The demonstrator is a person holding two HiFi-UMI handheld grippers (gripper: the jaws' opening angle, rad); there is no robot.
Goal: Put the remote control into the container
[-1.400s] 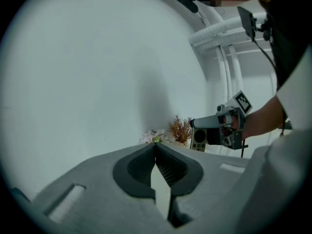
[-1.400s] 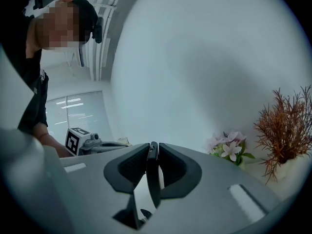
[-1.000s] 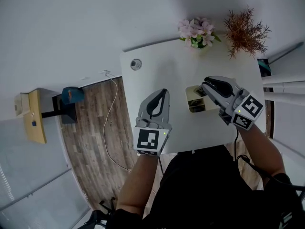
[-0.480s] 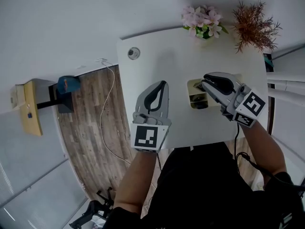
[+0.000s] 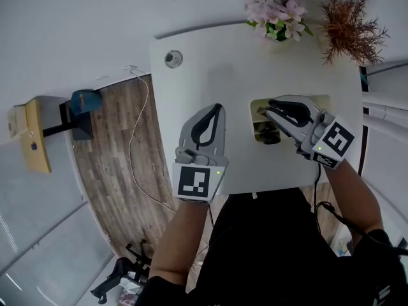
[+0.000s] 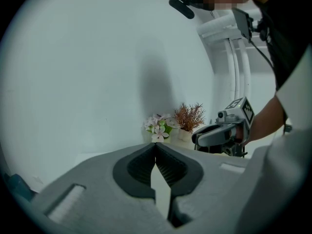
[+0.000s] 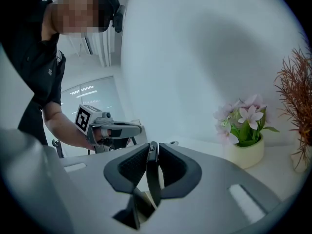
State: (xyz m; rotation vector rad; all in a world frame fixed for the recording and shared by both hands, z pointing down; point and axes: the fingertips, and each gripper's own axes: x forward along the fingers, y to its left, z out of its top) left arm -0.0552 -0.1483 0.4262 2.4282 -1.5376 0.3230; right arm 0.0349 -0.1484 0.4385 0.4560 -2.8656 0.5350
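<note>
On the white table stands a pale yellow container, open at the top. My right gripper hovers over its left part, shut on a slim dark remote control. The remote hangs edge-on between the pads, its lower end toward the container's inside. Whether it touches the bottom is hidden. My left gripper is to the left of the container above bare tabletop, shut with nothing in it. In the left gripper view its jaws meet at the tips.
A pot of pink flowers and a brown dried plant stand at the table's far edge. A small round fitting sits at the far left corner. The table's near edge runs just below both grippers. A white cable lies on the wooden floor.
Both grippers have come down a little toward the table. The right one has kept the remote in its jaws above the container; the left has stayed shut.
</note>
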